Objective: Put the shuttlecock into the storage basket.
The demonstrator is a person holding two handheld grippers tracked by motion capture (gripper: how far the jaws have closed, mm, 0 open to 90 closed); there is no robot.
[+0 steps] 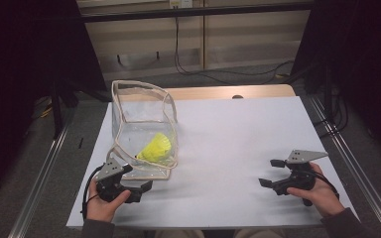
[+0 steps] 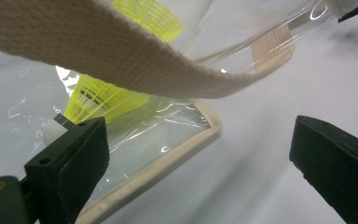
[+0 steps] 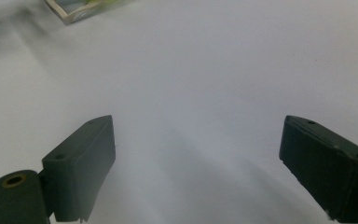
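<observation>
**Beside the left hand-held gripper: bag and shuttlecock**

At the worktop's (image 1: 238, 148) near-left corner, the left hand-held gripper (image 1: 138, 179) sits with jaws spread and nothing between them, touching or just short of the clear bag's (image 1: 144, 116) cream-trimmed base. The yellow shuttlecock (image 1: 156, 148) lies inside, low in the bag, just beyond that gripper. The right hand-held gripper (image 1: 272, 172) hovers well apart on the right, likewise released and empty. The left hand is plainly nearer, so the coming move probably falls to it.

A lab-like recording booth: black curtains (image 1: 25, 59) hang on both sides, a white sheet (image 1: 238, 144) covers the wooden desk (image 1: 218, 92), metal rails (image 1: 39, 178) flank it, and cables (image 1: 198, 69) trail across the grey floor (image 1: 248, 74).
</observation>
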